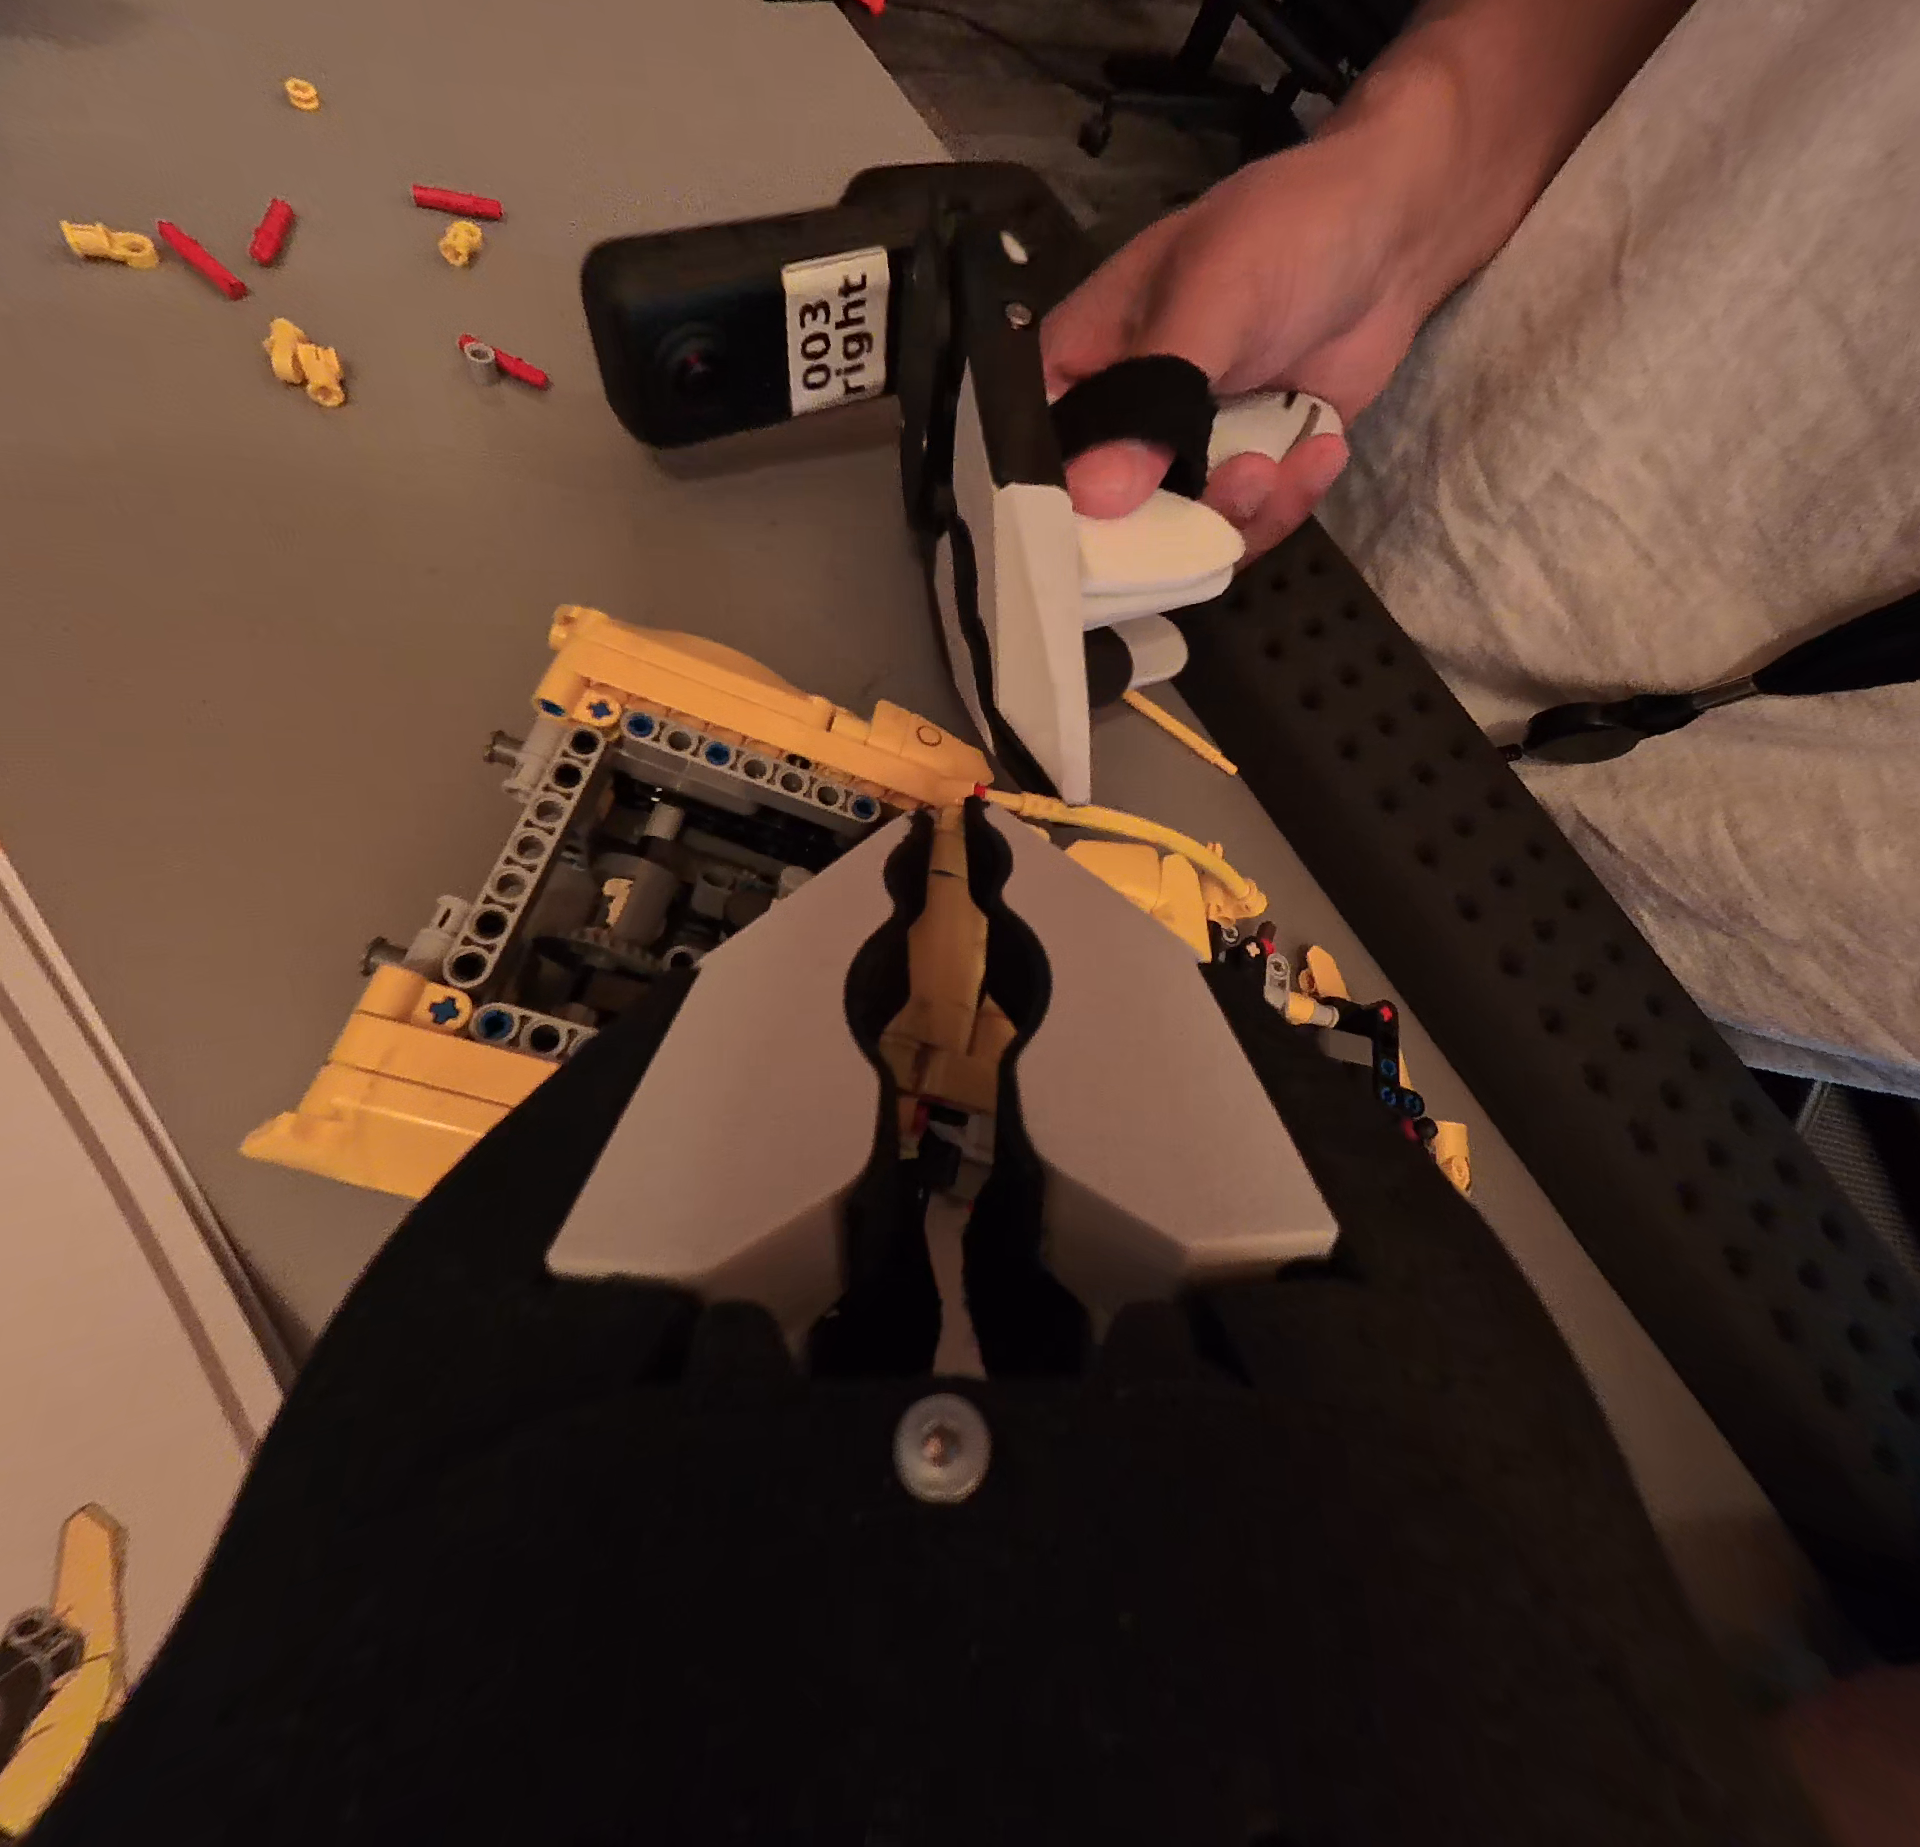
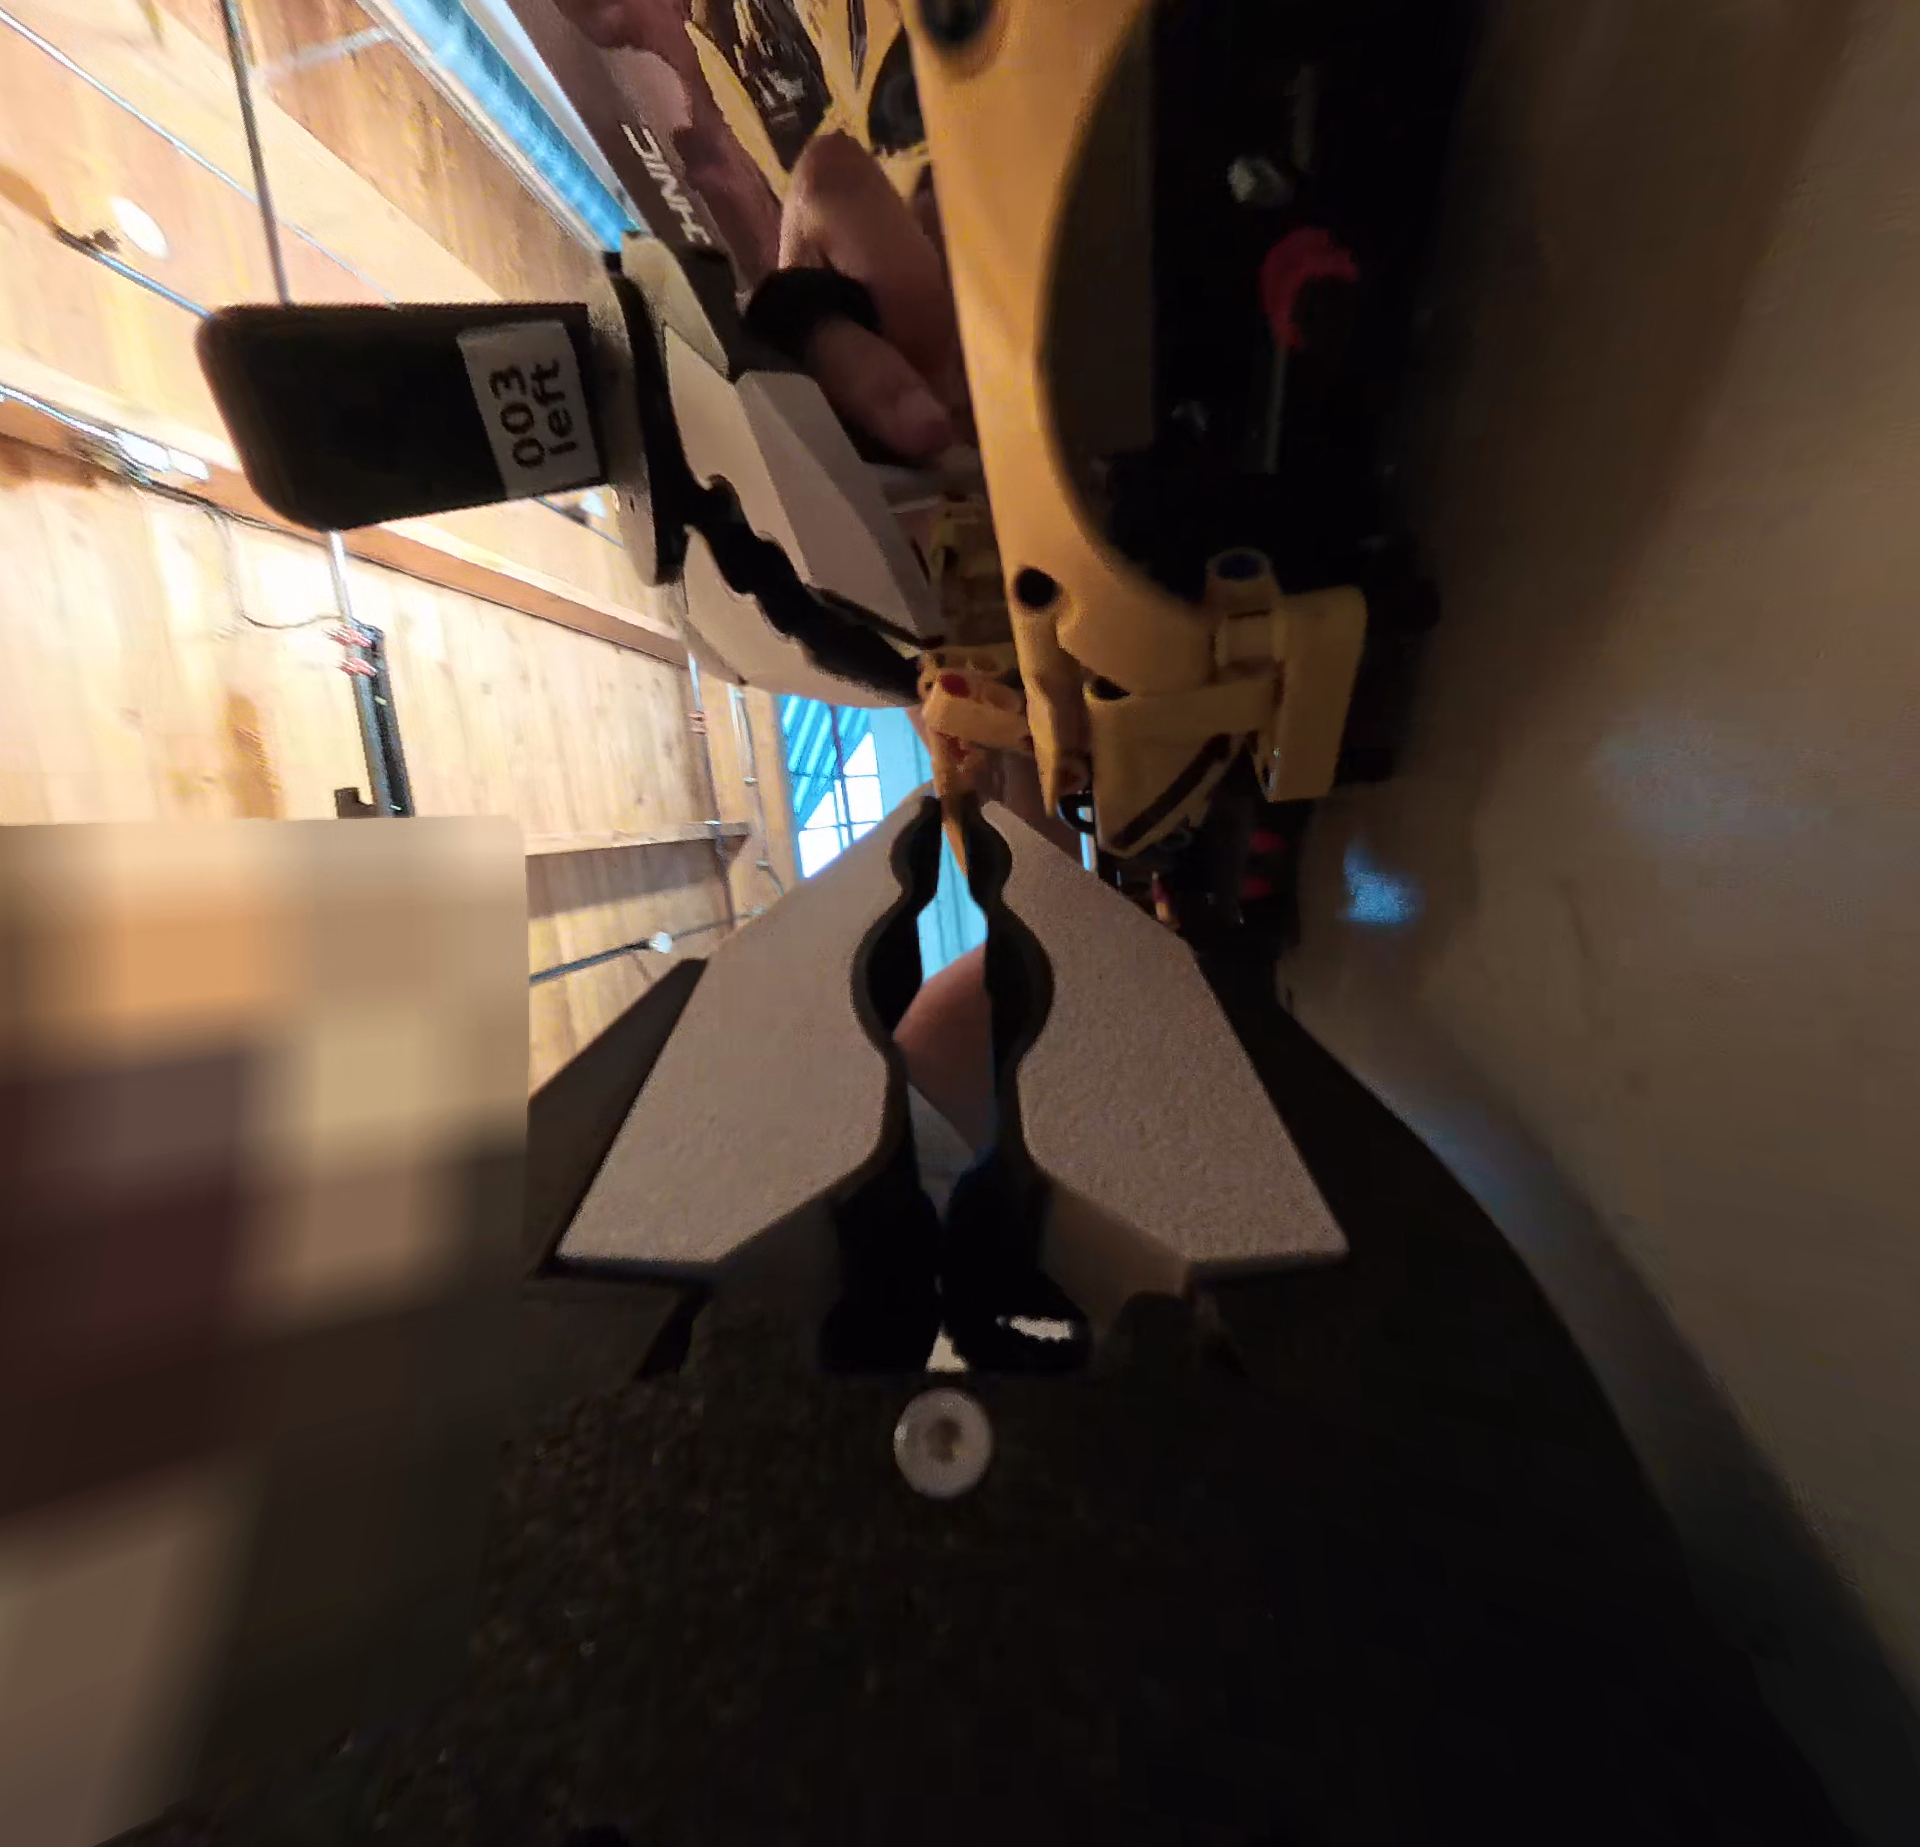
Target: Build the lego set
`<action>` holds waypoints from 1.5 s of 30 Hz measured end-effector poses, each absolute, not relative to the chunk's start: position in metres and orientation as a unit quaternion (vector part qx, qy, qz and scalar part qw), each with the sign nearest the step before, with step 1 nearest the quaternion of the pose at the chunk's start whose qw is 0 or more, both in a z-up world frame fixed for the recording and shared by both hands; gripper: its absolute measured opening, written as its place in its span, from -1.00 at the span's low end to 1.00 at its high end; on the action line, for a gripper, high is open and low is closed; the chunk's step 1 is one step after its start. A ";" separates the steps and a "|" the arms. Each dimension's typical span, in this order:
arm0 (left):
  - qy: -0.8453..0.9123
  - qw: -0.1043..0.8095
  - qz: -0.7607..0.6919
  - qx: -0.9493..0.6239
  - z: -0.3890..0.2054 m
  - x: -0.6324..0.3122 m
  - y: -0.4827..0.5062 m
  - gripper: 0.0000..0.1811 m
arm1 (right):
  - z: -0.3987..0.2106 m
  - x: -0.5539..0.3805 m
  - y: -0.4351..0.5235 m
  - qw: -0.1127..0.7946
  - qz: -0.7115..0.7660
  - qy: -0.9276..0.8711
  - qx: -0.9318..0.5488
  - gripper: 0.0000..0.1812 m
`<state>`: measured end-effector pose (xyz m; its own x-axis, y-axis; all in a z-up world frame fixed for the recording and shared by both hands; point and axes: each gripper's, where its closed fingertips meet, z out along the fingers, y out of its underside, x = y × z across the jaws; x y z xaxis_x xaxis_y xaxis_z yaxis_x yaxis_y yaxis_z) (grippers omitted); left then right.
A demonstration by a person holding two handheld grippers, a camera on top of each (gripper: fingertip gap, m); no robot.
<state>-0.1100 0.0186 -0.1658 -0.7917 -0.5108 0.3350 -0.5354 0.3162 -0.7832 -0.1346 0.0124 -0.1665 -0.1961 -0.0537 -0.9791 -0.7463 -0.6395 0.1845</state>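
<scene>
A yellow and grey lego vehicle model [image 1: 644, 831] lies on its side on the grey table. My left gripper [image 1: 940, 810] is shut on a yellow arm section [image 1: 945, 966] of the model. A thin yellow flexible hose [image 1: 1153, 829] curves out from the model beside that arm. My right gripper [image 1: 1070, 789] comes down from above, its tip at the hose's end. In the right wrist view my right gripper [image 2: 951, 810] has its jaws nearly together on the thin hose end [image 2: 951, 763]. The model [image 2: 1039, 395] fills the top right, with the left gripper [image 2: 914, 654] against it.
Loose red axles [image 1: 457, 199] and yellow connectors [image 1: 303, 353] lie scattered at the table's far left. A thin yellow stick [image 1: 1179, 732] lies near the black perforated strip [image 1: 1507, 914] at the table's edge. Another yellow piece [image 1: 73, 1641] sits at the lower left. The set's box [image 2: 748, 83] stands behind. Less than 4 cm separates the two grippers' tips. About 15 cm separates my left fingertips from the yellow piece [image 1: 73, 1641].
</scene>
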 end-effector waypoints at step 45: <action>-0.750 0.066 0.549 0.363 -0.158 -0.089 0.016 -0.69 | -0.168 -0.111 0.016 0.299 0.675 0.390 -0.550 -0.97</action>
<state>-0.0889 0.0157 -0.1584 -0.7271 -0.4724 0.4981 -0.6175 0.1332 -0.7752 -0.1109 0.0159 -0.1682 -0.2154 -0.0265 -0.9762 -0.8332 -0.5164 0.1979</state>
